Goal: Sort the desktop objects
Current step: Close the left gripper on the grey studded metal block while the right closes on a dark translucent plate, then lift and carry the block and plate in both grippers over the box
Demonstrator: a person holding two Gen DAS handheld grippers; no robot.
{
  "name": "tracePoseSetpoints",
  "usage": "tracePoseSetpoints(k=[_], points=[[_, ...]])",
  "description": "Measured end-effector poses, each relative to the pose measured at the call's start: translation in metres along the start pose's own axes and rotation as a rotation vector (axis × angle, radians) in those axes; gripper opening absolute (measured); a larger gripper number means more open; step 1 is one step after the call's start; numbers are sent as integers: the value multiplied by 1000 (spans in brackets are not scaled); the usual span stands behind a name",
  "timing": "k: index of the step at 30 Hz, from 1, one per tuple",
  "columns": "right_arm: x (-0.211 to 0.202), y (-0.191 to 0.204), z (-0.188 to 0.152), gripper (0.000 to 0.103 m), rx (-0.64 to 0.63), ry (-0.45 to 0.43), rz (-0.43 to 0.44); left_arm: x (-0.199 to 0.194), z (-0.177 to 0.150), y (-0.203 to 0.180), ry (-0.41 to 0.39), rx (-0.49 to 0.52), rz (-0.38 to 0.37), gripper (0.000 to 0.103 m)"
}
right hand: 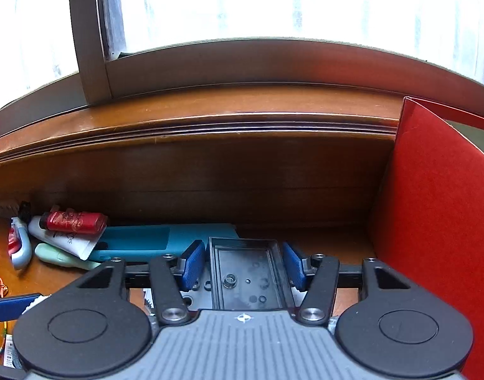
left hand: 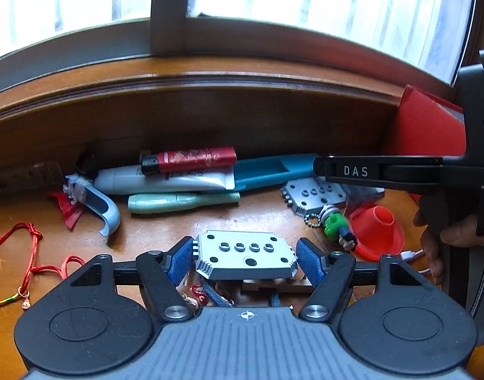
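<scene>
1. Here, a flat grey metal plate (left hand: pixel 246 258) with ribbed edges and round holes sits between the left gripper (left hand: pixel 245 259) jaws, blue pads just beside it.
2. The right gripper (right hand: pixel 244 264) jaws flank a dark rectangular plastic tray (right hand: pixel 246 277), seemingly untouched.
3. Glossy wooden table (left hand: pixel 178 231).

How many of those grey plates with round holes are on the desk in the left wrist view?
2. One grey plate sits between the left gripper's blue pads; the other lies farther back right, under the right gripper's black finger. More may be hidden.
</scene>
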State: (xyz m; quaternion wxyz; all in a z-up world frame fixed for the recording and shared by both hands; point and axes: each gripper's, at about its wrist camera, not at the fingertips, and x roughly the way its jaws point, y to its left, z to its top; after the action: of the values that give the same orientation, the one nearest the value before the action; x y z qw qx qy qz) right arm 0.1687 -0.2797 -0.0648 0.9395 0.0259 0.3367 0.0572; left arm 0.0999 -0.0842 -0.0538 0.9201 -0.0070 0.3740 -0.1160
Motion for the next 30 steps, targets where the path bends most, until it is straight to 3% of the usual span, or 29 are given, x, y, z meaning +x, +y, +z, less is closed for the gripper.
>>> tracePoseSetpoints(k=[20, 30], points=[[-89, 15, 4, 55, 1, -165, 73, -56, 11, -19, -110, 40, 25, 70], [-140, 20, -10, 55, 18, -181, 111, -83, 3, -31, -112, 50, 34, 70]])
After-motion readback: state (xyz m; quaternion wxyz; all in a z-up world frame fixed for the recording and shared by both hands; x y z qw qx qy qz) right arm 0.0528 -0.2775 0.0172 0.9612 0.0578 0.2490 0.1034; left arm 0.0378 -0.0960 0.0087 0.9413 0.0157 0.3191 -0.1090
